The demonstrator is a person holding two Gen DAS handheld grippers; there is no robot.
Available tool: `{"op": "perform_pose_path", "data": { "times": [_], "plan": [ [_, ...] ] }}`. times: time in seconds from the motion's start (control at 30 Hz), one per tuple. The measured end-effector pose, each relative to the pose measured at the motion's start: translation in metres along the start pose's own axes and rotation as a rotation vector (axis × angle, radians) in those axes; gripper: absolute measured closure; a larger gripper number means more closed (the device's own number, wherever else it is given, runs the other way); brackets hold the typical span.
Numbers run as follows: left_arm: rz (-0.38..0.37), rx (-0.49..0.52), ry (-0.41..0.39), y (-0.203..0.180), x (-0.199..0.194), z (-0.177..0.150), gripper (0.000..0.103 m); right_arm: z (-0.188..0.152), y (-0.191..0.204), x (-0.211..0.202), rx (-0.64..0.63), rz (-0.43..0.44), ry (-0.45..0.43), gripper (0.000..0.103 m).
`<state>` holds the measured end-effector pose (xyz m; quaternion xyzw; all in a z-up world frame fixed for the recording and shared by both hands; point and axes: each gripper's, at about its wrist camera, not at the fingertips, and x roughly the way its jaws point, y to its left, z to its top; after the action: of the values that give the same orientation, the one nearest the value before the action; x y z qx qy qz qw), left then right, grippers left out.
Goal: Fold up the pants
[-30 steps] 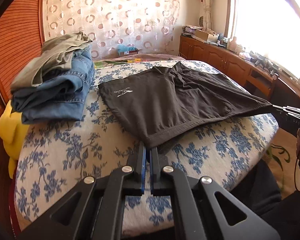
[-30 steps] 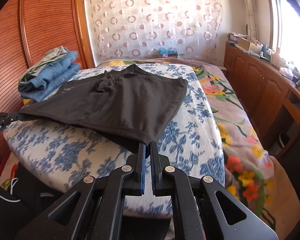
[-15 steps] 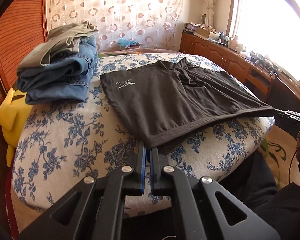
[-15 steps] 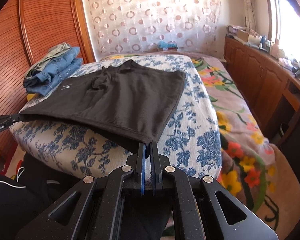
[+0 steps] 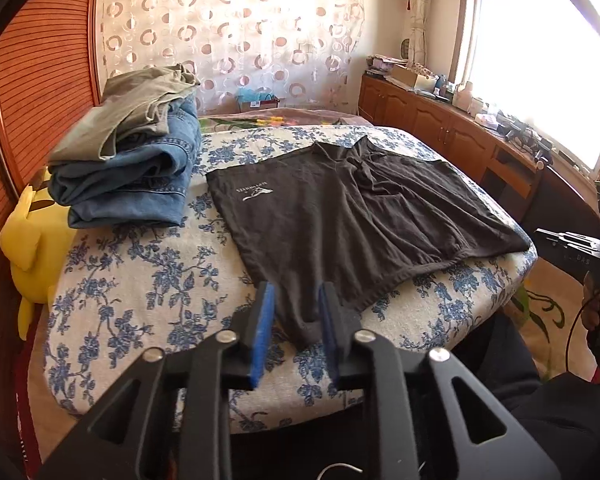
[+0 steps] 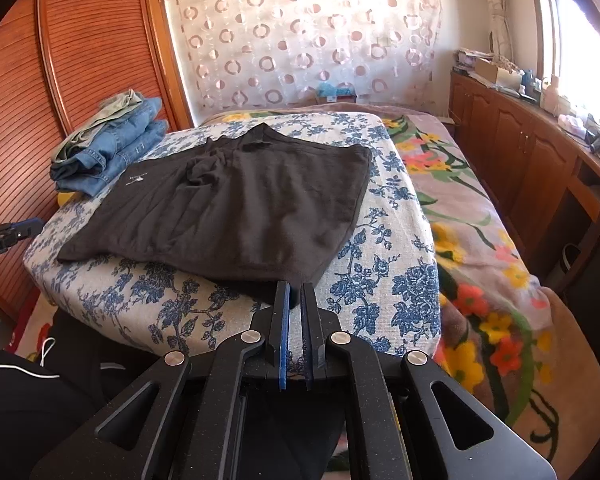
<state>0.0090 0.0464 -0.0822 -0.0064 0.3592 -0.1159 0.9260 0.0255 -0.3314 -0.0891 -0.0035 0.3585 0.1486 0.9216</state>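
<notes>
Dark brown pants point(image 5: 340, 216) lie spread flat on the blue-flowered bed cover point(image 5: 140, 280), a white logo near one edge. My left gripper point(image 5: 296, 296) is open, its blue pads on either side of the near corner of the pants, which lies loose between them. In the right wrist view the pants point(image 6: 240, 200) lie flat too. My right gripper point(image 6: 294, 292) has its jaws slightly apart at the other near corner; the cloth there rests on the bed and seems free. The left gripper also shows at the left edge of the right wrist view point(image 6: 24, 226).
A stack of folded jeans and olive trousers point(image 5: 132, 160) sits at the far left of the bed, with a yellow plush toy point(image 5: 28, 232) beside it. A wooden wardrobe point(image 6: 80, 52) is on the left. Wooden cabinets point(image 6: 532, 160) line the window side. A floral blanket point(image 6: 480, 260) covers the bed's right part.
Both grippers have lowered the near edge of the pants onto the bed and opened. The left jaws are now wide apart, the right only a little. The pants lie slack.
</notes>
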Motion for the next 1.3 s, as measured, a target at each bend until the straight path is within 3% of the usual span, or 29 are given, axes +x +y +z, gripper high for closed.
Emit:
{"op": "perform_pose_path", "data": {
  "times": [0.4, 0.63, 0.83, 1.3],
  "plan": [
    [0.039, -0.010, 0.001, 0.014, 0.027, 0.005, 0.042, 0.007, -0.007, -0.006, 0.016, -0.016, -0.028, 0.101],
    [0.037, -0.010, 0.015, 0.016, 0.047, 0.010, 0.039, 0.013, -0.006, 0.004, 0.024, -0.019, -0.034, 0.098],
    [-0.003, -0.021, 0.025, 0.012, 0.059, 0.014, 0.039, 0.013, -0.004, 0.018, 0.031, -0.028, -0.011, 0.076],
    [0.039, -0.031, 0.026, 0.012, 0.072, 0.013, 0.039, -0.004, -0.010, 0.038, 0.046, -0.047, 0.068, 0.076]
  ]
}}
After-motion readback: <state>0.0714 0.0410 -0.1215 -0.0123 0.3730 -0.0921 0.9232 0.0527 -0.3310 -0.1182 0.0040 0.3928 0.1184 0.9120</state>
